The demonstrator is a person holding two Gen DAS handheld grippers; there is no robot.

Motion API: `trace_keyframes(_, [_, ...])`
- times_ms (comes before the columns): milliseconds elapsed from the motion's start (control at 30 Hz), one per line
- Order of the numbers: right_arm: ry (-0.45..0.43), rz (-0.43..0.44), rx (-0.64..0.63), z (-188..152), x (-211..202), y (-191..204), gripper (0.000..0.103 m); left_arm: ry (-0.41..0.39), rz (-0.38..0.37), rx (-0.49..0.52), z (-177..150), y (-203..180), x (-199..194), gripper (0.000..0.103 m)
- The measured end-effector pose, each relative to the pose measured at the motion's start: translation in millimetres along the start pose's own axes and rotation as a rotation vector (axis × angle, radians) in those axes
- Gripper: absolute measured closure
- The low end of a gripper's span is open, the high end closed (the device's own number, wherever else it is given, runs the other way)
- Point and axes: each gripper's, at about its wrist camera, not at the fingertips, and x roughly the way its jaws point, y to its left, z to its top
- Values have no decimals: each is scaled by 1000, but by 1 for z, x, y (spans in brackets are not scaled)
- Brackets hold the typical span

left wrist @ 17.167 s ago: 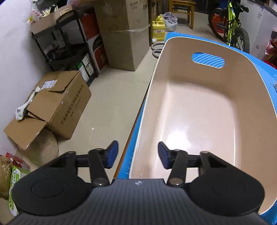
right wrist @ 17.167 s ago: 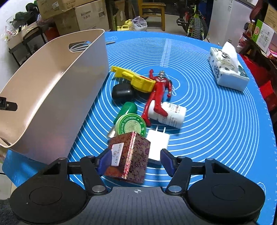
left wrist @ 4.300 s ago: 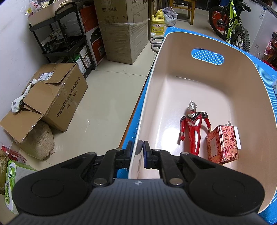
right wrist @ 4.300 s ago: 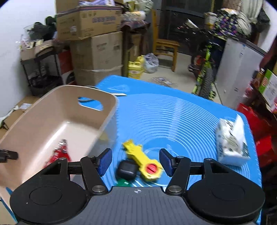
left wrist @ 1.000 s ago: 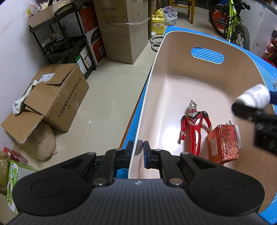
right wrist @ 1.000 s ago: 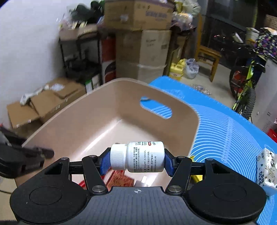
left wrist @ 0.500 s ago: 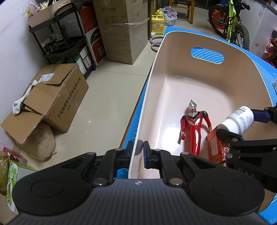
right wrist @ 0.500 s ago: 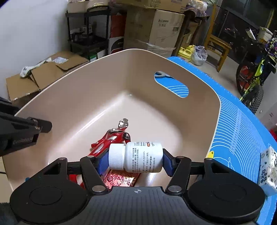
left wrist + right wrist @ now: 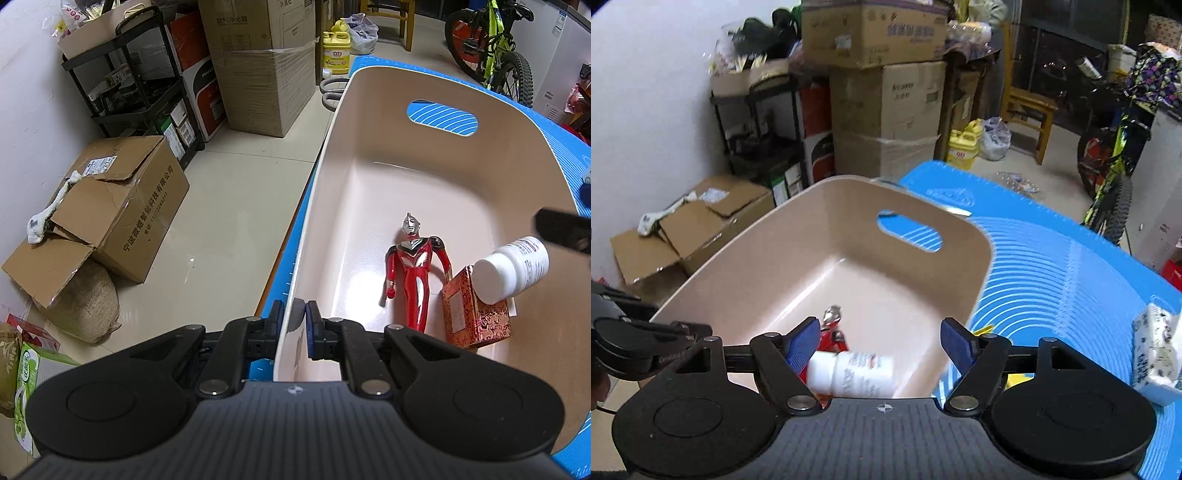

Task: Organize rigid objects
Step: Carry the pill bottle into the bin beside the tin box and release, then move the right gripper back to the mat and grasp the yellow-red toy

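In the left wrist view, the left gripper (image 9: 294, 320) pinches the near rim of the bin (image 9: 436, 79). A white bottle (image 9: 511, 268) lies on the red box (image 9: 474, 312), beside the toy figure (image 9: 415, 271).

In the right wrist view, the right gripper (image 9: 879, 341) jaws have just been opening and stand spread, with the bottle (image 9: 851, 374) below them, free.

Blue ringed mat (image 9: 1071, 280), beige bin (image 9: 975, 236) on it, tissue pack (image 9: 1156, 358), perhaps yellow toy (image 9: 984, 329)

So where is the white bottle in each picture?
Left wrist view: the white bottle is low on the right, inside the tub, leaning on the red patterned box.
Right wrist view: the white bottle is at bottom centre, just below the open right gripper.
Shared landmark: the tub's handle hole.
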Motion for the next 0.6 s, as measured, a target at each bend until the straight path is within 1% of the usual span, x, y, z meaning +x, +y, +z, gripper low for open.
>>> trace_keyframes(167, [-46,-36,7,-1,-21,-23,24,0,2,2,0,1,0,89])
trace_keyframes(367, [-59,-98,64,-8,-35,-68,24,0,1,1,0,0,0,89])
trace_keyframes(533, [-35,-151,117,-22,-34,-107,24,0,1,1,0,1,0,89])
trace_keyframes(600, [-13,-154,139,-30,-29,-118,24,0,1,0,0,0,0,89])
